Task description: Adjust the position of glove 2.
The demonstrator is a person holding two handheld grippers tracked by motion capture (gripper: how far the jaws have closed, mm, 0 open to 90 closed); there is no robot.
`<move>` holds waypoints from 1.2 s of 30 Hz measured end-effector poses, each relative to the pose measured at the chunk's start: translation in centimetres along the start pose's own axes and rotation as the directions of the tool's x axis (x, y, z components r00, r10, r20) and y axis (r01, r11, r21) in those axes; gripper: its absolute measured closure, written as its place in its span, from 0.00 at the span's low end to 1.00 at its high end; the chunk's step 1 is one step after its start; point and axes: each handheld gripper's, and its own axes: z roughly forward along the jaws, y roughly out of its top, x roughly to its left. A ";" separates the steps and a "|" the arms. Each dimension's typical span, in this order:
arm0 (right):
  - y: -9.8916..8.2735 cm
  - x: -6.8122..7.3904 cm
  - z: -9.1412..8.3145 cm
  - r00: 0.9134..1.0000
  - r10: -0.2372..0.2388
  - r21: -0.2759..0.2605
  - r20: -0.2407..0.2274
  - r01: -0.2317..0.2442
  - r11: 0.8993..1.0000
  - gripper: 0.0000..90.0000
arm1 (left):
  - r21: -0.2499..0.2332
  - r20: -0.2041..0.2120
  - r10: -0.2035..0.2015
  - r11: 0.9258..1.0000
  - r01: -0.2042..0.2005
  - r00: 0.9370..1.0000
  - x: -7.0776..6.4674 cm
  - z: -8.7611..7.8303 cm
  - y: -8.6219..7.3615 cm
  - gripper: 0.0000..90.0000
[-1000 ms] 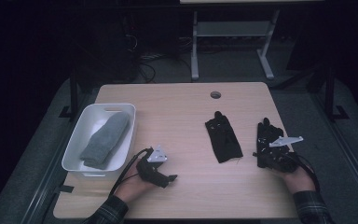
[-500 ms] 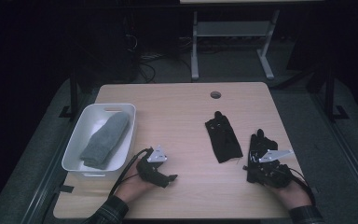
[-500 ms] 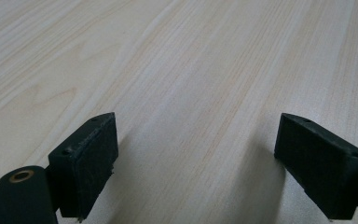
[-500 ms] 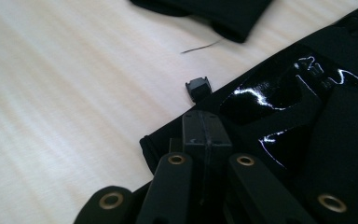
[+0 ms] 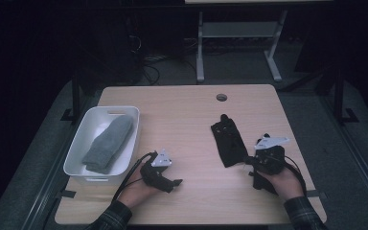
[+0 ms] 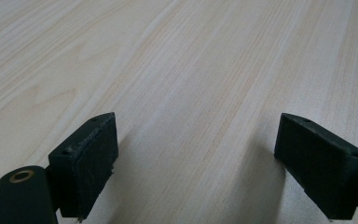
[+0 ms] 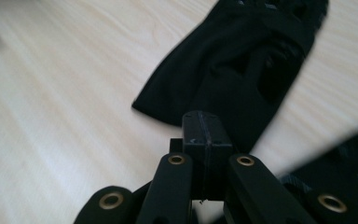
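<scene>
Beside the black glove [image 5: 228, 142], the right gripper [image 7: 203, 128] is clenched on nothing.
Its tips sit near the glove's lower edge on the wooden table [image 5: 187, 110]; the left gripper [image 6: 196, 158] rests released, well apart, near a white tub [image 5: 76, 153] holding a grey sock [image 5: 108, 143].

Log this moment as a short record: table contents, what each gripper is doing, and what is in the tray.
surface: wooden table
tray: white tray at the table's left, holding a grey sock
black item: black glove lying flat right of centre
second black piece: dark fabric under the right hand, partly hidden
left gripper: jaws open, nothing between them, low over bare wood
right gripper: jaws shut, pointing at the glove
</scene>
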 end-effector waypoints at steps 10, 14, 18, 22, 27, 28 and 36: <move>3.2 -0.5 4.8 1.000 -0.025 0.058 -0.001 0.025 0.998 1.00 | 0.001 0.002 0.001 1.000 -0.001 1.000 0.0 0.0 0.0 0.14; 3.4 -0.1 5.7 0.999 -0.030 0.070 -0.020 0.031 0.997 1.00 | 0.001 0.002 0.001 1.000 -0.001 1.000 0.0 0.0 0.0 0.14; 3.6 1.3 6.0 0.995 -0.072 0.076 -0.065 0.077 0.994 1.00 | 0.001 0.002 0.001 1.000 -0.001 1.000 0.0 0.0 0.0 0.14; 3.9 3.2 6.4 0.987 -0.116 0.075 -0.114 0.125 0.989 1.00 | 0.002 -0.001 0.006 1.000 -0.006 1.000 0.0 0.0 0.0 0.14; 4.2 5.9 6.9 0.970 -0.158 0.071 -0.187 0.173 0.982 1.00 | 0.001 0.001 0.002 1.000 -0.002 1.000 0.0 0.0 0.0 0.14; 4.3 6.4 7.0 0.965 -0.168 0.070 -0.199 0.185 0.980 1.00 | 0.002 0.001 0.003 1.000 -0.003 1.000 0.0 0.0 0.0 0.14; 4.7 7.7 6.9 0.953 -0.210 0.032 -0.219 0.222 0.975 1.00 | 0.007 0.001 0.004 1.000 -0.004 1.000 0.0 0.0 0.1 0.14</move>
